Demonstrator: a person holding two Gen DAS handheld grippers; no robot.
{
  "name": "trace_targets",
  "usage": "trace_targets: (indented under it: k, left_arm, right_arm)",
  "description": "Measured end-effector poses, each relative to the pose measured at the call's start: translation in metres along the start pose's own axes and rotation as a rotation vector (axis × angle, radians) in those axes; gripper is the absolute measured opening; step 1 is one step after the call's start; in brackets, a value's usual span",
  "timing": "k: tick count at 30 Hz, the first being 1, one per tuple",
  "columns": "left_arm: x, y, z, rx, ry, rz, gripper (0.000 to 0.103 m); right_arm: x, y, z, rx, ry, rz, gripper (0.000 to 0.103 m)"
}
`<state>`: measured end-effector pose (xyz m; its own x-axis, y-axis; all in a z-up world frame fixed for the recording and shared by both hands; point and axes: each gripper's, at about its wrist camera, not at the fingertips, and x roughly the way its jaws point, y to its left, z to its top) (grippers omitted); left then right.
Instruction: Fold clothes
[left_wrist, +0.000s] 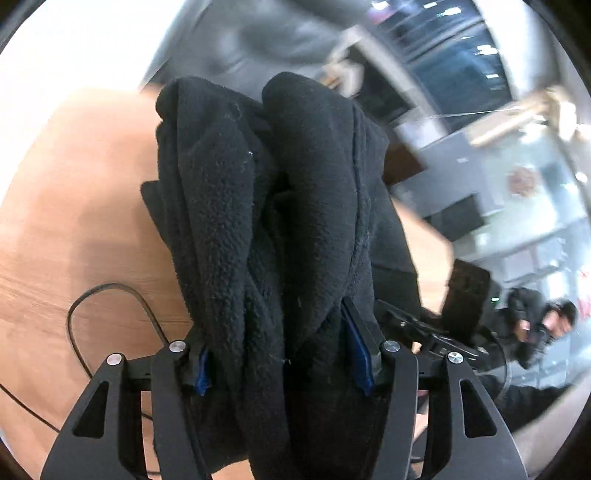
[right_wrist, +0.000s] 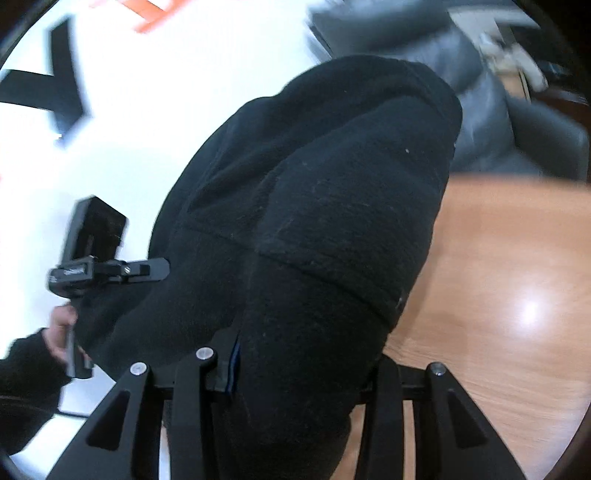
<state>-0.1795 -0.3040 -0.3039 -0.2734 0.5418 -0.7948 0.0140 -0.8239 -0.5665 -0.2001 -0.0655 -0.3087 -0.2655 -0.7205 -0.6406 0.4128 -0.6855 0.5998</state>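
Black fleece fills both views: a dark fleece garment bunched in thick folds and lifted off the wooden table. At the left, a thin black cable loops on the bare wood near the table's near edge. Next to it the left gripper is clamped on a doubled wad of the fleece, its blue-padded fingers pressed into either side of the cloth; two rounded humps of fabric rise ahead of the jaws, which suggests it took hold at a fold rather than at a single layer. Farther right, the right gripper grips another part of the same garment, which drapes over and hides its right finger; only the left finger pad shows. Beyond it the table's glossy wood runs to the right edge. Holding the cloth at two points in the air probably serves to let it hang and spread before it is laid down flat for folding.
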Motion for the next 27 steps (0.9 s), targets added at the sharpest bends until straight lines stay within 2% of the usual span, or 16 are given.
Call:
trace_targets:
  k: [2,3,4,8,12,14,16,17,18,21,24,25,27]
  left_arm:
    - [0.017,0.023,-0.011,-0.029,0.012,-0.022,0.059]
    - [0.024,0.033,-0.015,-0.042,0.017,-0.034,0.059]
    - [0.021,0.036,-0.011,-0.037,0.007,-0.064,0.059]
    - [0.015,0.043,-0.007,-0.009,-0.002,-0.075,0.059]
    - [0.047,0.034,0.020,-0.006,-0.006,-0.070,0.062]
    - [0.048,0.044,0.028,0.001,-0.006,-0.061,0.066]
    - [0.048,0.040,0.028,-0.002,-0.014,-0.031,0.074]
    - [0.046,0.039,0.029,-0.009,-0.019,-0.015,0.076]
    - [0.033,0.038,0.032,-0.015,-0.026,0.000,0.078]
    - [0.002,0.018,0.024,-0.021,-0.086,0.102,0.078]
    - [-0.056,-0.003,-0.014,-0.009,-0.208,0.199,0.079]
    - [-0.084,-0.015,-0.030,-0.009,-0.263,0.238,0.082]
    - [-0.141,-0.039,-0.070,0.000,-0.349,0.307,0.089]
  right_arm:
    - [0.050,-0.001,0.001,0.013,0.026,-0.054,0.042]
    - [0.057,0.000,-0.002,0.002,0.022,-0.081,0.042]
    - [0.055,0.001,-0.002,0.003,0.012,-0.079,0.042]
    - [0.049,0.007,-0.007,-0.003,0.025,-0.110,0.042]
    - [0.044,0.007,-0.015,0.025,0.036,-0.115,0.042]
    - [0.042,0.005,-0.018,0.041,0.044,-0.114,0.043]
    - [0.040,0.003,-0.019,0.055,0.064,-0.112,0.045]
    - [0.039,0.002,-0.020,0.062,0.074,-0.111,0.050]
    - [0.038,0.000,-0.021,0.069,0.083,-0.110,0.054]
    - [0.016,0.009,-0.022,0.034,0.098,-0.124,0.057]
    - [-0.016,0.021,-0.025,-0.023,0.097,-0.143,0.058]
    - [-0.036,0.028,-0.029,-0.059,0.077,-0.154,0.059]
    - [-0.092,0.049,-0.043,-0.178,0.017,-0.191,0.067]
